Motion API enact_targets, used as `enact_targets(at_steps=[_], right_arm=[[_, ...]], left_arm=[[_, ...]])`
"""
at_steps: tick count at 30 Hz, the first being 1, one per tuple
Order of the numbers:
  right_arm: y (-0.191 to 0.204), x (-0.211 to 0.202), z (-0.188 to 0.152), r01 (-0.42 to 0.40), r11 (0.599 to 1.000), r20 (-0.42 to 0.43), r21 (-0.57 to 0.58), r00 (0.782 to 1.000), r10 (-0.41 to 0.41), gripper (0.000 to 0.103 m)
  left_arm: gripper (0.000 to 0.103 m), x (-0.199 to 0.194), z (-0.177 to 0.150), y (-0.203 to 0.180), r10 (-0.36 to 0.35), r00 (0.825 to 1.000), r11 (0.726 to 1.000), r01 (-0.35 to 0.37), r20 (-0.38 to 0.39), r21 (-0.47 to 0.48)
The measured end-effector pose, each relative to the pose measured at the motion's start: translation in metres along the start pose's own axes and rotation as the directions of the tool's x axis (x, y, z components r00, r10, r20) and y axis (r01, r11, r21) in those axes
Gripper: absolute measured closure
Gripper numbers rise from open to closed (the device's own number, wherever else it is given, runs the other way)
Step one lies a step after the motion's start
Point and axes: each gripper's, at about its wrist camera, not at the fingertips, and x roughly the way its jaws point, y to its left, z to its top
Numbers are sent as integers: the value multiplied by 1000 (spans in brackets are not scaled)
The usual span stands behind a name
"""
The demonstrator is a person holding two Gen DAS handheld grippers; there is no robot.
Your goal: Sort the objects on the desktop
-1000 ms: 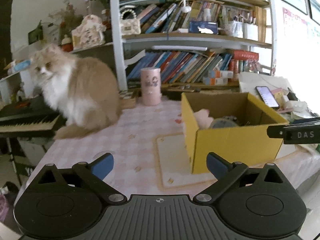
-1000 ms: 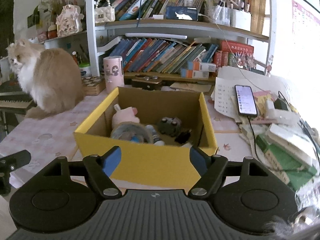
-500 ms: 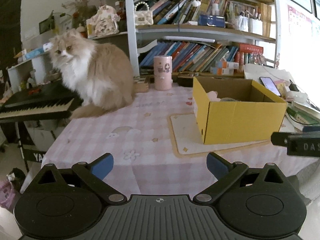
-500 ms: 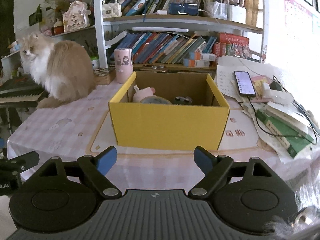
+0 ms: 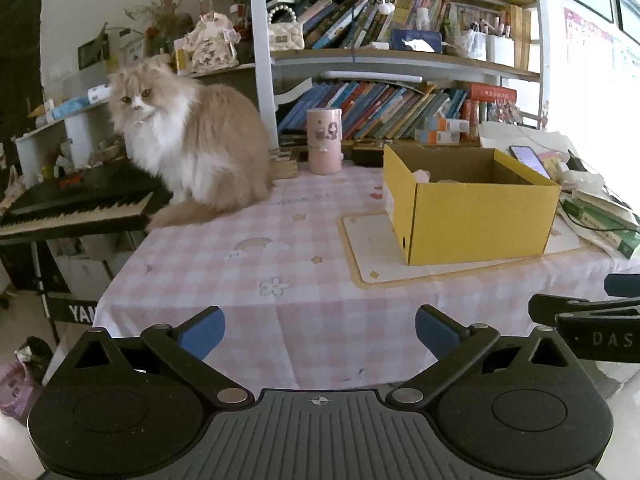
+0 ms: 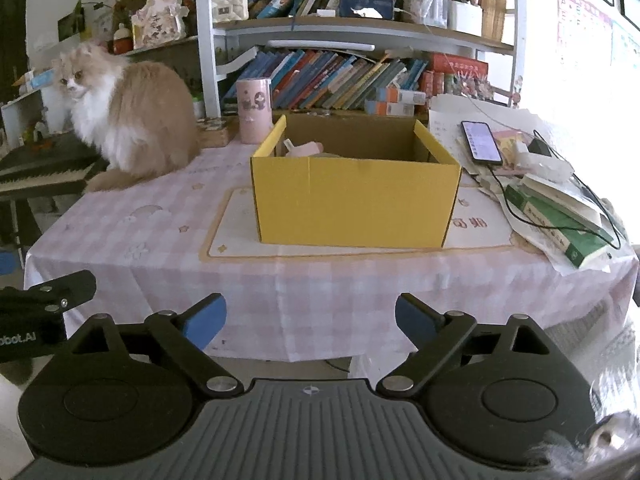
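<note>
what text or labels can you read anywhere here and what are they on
"YA", cut off: keyboard stand.
"DAS", cut off: right hand-held gripper, seen from the left wrist.
"bbot.AI", cut off: left hand-held gripper, seen from the right wrist.
Red characters on the mat: too blurred.
Book spines, wall posters, phone: too small.

Both views look forward and slightly down along their own fingers from just off the near edge of the table (image 5: 320,332), back from everything on it. The left camera sits further left: the yellow box (image 5: 476,220) lies ahead to its right, the cat (image 5: 192,152) ahead to its left. The right camera faces the box (image 6: 356,204) almost straight on, with the cat (image 6: 128,120) far left. Both share the table, box, cat, pink cup (image 5: 324,140) and bookshelf (image 5: 400,64); each catches the other's finger at its edge.
</note>
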Motion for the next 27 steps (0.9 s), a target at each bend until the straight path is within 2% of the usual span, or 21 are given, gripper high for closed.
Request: enact_targets(at_steps=[10,18,27], right_arm=[[19,-5,-11,-5,999,-32,-40,999,4,7],[20,-3,-16,1,1000,-66,-18,998,-2,0],[21,0,-20,-9,1000,-104,3,995,9,0]], left_arm=[[0,0,-12,15,13,998,999,-15,-55,-37],[0,4,-18,11,14,995,1000,-13,-104,6],[0,0,-24,11,2,992,1000,0,-125,15]])
